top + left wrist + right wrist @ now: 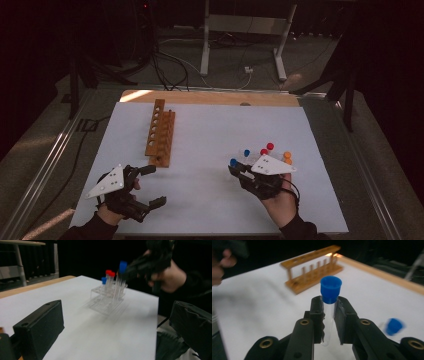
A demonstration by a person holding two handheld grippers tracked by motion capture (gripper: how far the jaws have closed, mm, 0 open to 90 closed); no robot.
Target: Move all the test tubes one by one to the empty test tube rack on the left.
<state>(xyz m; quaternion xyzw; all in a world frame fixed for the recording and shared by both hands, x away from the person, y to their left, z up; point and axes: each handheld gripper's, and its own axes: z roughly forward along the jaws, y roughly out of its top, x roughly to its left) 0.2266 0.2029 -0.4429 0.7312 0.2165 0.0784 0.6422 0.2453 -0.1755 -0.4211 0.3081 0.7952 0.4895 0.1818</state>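
My right gripper (329,312) is shut on a clear test tube with a blue cap (331,288), which stands upright between the jaws. In the high view that gripper (236,169) is at the right, holding the blue-capped tube (233,162) just left of a clear rack (265,156). The rack holds tubes with red, blue and orange caps. A wooden tube rack (161,132) stands at the left centre, its holes bare. My left gripper (154,186) sits open near the front left with nothing between its jaws. Its own view shows the clear rack (107,300) and the lifted tube (122,266).
The white board (210,200) covers the table, with a wooden edge (210,97) along the far side. Cables and a metal frame lie on the dark floor beyond. A second blue cap (394,326) shows blurred at the lower right of the right gripper view.
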